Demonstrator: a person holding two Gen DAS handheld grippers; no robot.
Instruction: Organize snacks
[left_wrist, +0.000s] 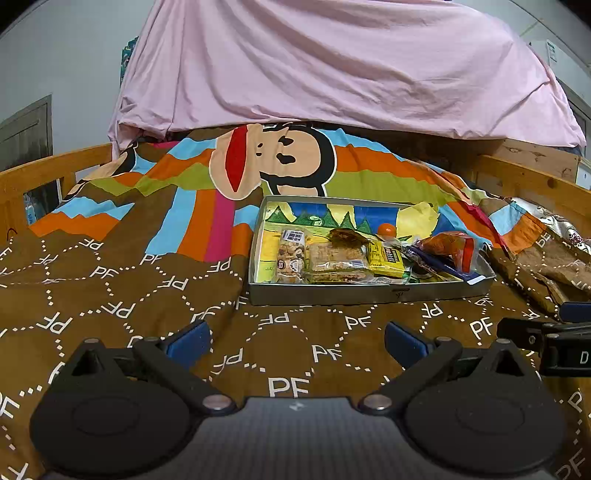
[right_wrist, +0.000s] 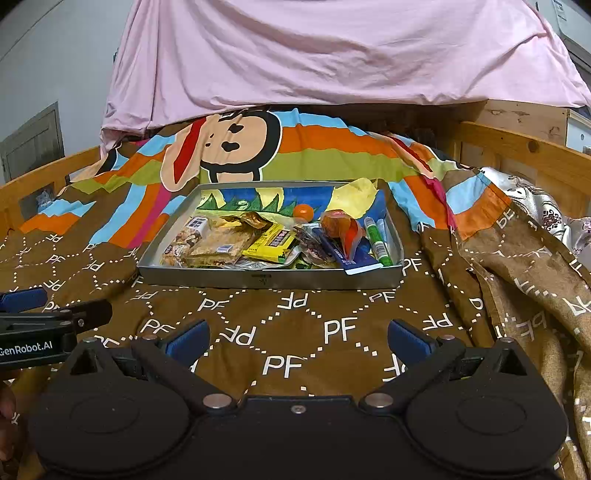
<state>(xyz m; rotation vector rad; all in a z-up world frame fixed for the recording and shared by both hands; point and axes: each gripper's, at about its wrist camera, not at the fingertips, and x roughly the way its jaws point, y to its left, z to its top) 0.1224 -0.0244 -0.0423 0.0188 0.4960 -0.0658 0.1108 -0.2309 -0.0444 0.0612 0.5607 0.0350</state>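
So: both grippers idle, snacks in tray

Left gripper & right gripper both spread wide, nothing held, low over brown PF bedspread. Snack packets piled in grey tray just ahead, orange ball at back.

Matt metal tray, glossy plastic wrappers, cloth quilt.
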